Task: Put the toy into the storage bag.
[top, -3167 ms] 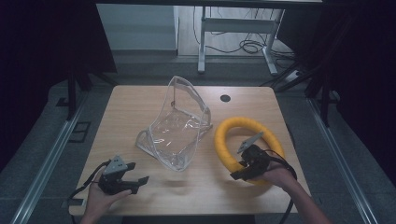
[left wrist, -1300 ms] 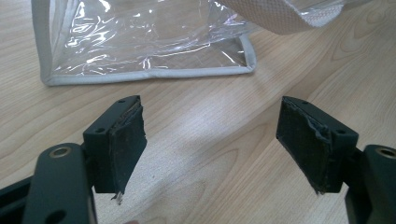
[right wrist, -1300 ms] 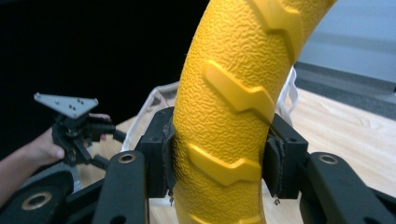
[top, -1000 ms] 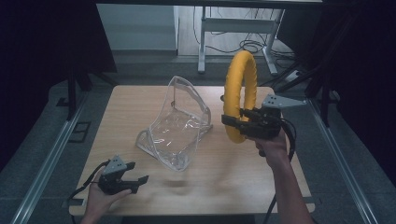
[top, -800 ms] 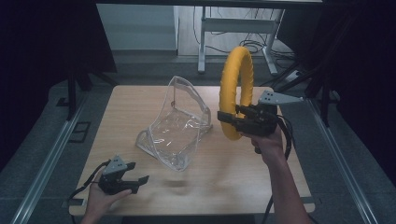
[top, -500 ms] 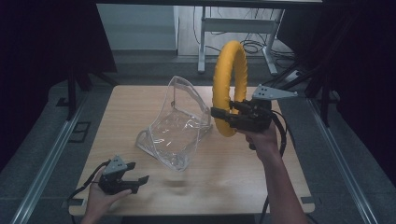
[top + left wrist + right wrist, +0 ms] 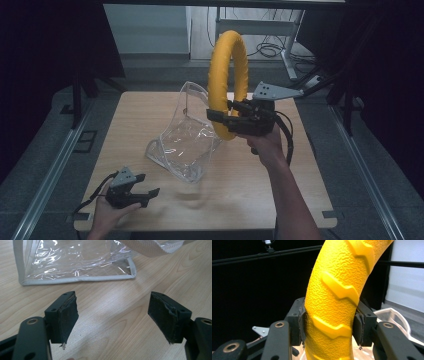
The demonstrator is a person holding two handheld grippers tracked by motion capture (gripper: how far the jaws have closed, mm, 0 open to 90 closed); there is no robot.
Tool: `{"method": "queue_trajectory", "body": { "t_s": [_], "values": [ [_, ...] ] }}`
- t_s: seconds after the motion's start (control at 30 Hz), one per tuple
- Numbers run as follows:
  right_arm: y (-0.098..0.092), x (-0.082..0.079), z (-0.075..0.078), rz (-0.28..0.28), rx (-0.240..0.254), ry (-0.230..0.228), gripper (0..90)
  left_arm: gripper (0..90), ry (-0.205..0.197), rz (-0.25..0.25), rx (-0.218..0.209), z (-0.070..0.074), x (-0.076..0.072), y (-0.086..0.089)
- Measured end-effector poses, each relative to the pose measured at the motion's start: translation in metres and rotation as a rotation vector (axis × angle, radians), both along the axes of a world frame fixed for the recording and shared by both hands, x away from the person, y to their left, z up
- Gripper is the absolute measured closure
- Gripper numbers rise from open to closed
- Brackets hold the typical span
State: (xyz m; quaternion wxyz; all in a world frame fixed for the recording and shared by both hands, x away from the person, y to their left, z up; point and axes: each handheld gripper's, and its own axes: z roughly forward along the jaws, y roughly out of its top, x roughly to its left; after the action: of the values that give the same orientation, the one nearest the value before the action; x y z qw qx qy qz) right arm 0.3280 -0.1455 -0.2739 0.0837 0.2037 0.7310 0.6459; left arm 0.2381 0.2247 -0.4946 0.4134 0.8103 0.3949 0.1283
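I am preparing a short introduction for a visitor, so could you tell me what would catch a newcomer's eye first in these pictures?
The bright yellow ring stands out first: it is held upright in the air above the middle of the wooden table, clamped near its bottom by the right gripper. Just below and left of it, a clear plastic bag stands open on the table, while the left gripper rests open near the front left corner.

The right tongs point(image 7: 223, 116) are raised well above the bench, the right forearm point(image 7: 290, 200) stretched forward and up from the bottom edge of the high view, the hand point(image 7: 265, 142) wrapped under the body. They point toward the left of that view, jaws clamped on a yellow ring point(image 7: 337, 297), pads pressed against both its sides. The left tongs point(image 7: 145, 192) sit low at the near left corner, held in the left hand point(image 7: 112, 210), jaws spread wide with nothing between them.
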Motion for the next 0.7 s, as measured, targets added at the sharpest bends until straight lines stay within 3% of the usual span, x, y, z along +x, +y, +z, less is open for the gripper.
{"method": "queue_trajectory", "body": {
  "t_s": [0.43,0.7],
  "values": [
    [0.033,-0.001,0.009,0.075,0.023,-0.03,51.6,23.6,0.002,0.004,-0.006,0.0,0.0,0.0],
    [0.052,-0.003,0.01,0.121,0.034,-0.025,51.6,23.6,0.003,0.001,-0.003,-0.001,0.0,0.0]
  ]
}}
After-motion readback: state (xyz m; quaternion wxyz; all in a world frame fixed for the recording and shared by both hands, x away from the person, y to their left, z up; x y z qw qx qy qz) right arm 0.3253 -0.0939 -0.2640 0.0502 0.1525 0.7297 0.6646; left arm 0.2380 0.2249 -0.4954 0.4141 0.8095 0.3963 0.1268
